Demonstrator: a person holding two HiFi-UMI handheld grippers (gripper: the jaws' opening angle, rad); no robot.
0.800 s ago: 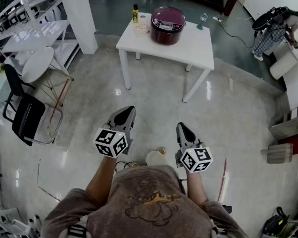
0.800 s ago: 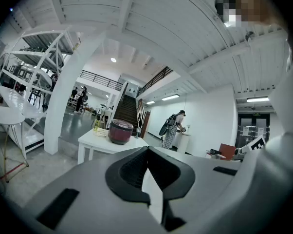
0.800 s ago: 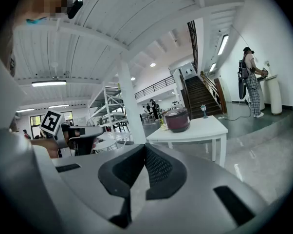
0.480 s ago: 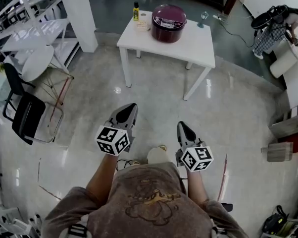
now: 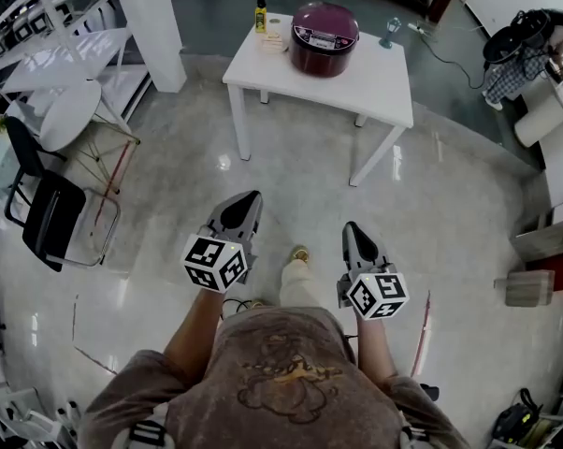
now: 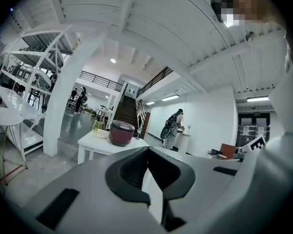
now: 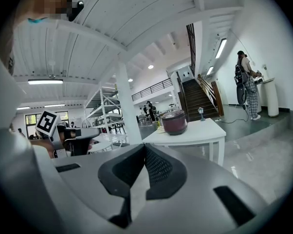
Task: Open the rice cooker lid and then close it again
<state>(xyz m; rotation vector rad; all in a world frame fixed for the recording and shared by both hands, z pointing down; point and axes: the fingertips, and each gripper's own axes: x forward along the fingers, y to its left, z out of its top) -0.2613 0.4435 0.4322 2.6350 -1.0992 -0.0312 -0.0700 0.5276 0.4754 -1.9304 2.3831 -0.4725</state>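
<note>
Nearest, the grey left gripper (image 5: 247,197) and the grey right gripper (image 5: 353,227) hover over the glossy pale floor (image 5: 291,171), each with its jaws pressed together on nothing. Well ahead, the round maroon rice cooker (image 5: 324,37), lid down, sits at the far edge of the white rectangular table (image 5: 375,87).

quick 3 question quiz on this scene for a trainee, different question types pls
1. Multiple choice: where does the rice cooker stand? A) on a stove B) on the white table C) on a kitchen counter
2. True or false: the rice cooker's lid is up.
3. Fill in: the left gripper and the right gripper are both empty, with jaws ____.
Key: 1 B. 2 False, the lid is down. 3 Shut; both grippers are well short of the table.
</note>
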